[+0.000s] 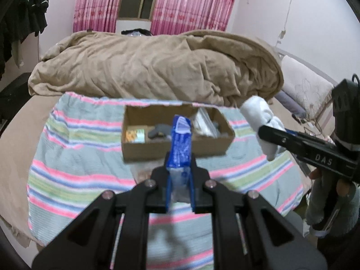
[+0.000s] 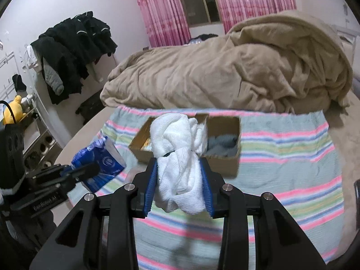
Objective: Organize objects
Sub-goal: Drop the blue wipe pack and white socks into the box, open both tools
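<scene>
My left gripper (image 1: 179, 168) is shut on a blue plastic packet (image 1: 180, 144), held upright above the striped cloth in front of an open cardboard box (image 1: 175, 150). The packet also shows at the left in the right wrist view (image 2: 99, 159). My right gripper (image 2: 180, 175) is shut on a bundle of white cloth (image 2: 180, 148), held above the bed just before the box (image 2: 222, 162). That bundle shows at the right in the left wrist view (image 1: 262, 121). The box holds a grey item (image 2: 222, 145), a yellow-green packet (image 1: 135, 135) and clear wrapping (image 1: 205, 123).
A striped towel (image 1: 90, 157) covers the near part of the bed. A crumpled tan blanket (image 1: 157, 67) lies behind the box. Dark clothes (image 2: 72, 49) hang at the left wall above a shelf with a yellow plush toy (image 2: 13, 110). Pink curtains (image 1: 191, 2) hang behind.
</scene>
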`<act>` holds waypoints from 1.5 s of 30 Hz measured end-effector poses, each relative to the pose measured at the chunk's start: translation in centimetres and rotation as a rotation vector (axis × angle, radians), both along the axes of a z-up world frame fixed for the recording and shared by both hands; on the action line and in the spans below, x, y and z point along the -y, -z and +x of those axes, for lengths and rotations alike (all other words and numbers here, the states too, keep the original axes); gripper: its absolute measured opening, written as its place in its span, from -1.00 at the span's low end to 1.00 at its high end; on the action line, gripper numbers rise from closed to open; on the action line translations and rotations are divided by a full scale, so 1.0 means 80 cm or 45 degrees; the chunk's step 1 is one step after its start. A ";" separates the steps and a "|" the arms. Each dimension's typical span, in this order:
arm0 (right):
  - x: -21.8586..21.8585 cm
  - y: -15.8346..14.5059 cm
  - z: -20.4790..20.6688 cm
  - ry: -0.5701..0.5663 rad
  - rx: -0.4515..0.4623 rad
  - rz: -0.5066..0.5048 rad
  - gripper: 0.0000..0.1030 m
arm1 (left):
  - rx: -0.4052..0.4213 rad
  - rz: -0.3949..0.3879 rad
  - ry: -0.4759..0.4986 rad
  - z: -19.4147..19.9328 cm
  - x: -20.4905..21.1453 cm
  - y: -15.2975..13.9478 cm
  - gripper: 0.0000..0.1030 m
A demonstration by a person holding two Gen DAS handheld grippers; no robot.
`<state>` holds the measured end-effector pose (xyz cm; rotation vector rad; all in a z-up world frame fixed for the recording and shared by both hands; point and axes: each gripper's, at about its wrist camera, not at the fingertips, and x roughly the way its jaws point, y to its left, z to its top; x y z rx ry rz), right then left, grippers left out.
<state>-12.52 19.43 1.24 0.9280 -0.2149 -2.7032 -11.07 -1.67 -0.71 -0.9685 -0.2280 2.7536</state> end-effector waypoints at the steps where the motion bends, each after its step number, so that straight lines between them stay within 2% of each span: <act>1: -0.001 -0.003 -0.003 0.004 -0.009 0.004 -0.26 | -0.012 -0.003 -0.003 -0.004 0.003 -0.004 -0.76; 8: -0.015 -0.023 -0.043 0.034 -0.072 0.032 -0.26 | -0.058 -0.014 -0.017 -0.044 0.020 -0.019 -0.76; 15: -0.027 -0.001 -0.095 0.065 -0.036 0.046 -0.25 | -0.066 -0.053 -0.039 -0.087 0.024 -0.010 -0.76; 20: -0.030 0.023 -0.125 0.081 0.008 0.063 -0.25 | -0.048 -0.068 -0.042 -0.127 0.020 0.010 -0.76; 29: -0.026 0.071 -0.170 0.085 0.101 0.091 -0.25 | 0.077 -0.053 -0.056 -0.200 0.019 0.068 -0.76; 38: -0.030 0.116 -0.200 0.108 0.207 0.083 -0.24 | 0.220 -0.046 0.020 -0.240 0.005 0.114 -0.75; 41: -0.030 0.116 -0.200 0.122 0.206 0.079 -0.21 | 0.285 -0.037 0.028 -0.248 0.005 0.127 -0.69; 43: -0.029 0.114 -0.200 0.116 0.208 0.074 -0.12 | 0.287 -0.035 0.021 -0.246 0.007 0.126 -0.52; 45: -0.028 0.110 -0.198 0.109 0.201 0.068 0.08 | 0.277 -0.039 0.017 -0.242 0.008 0.119 -0.38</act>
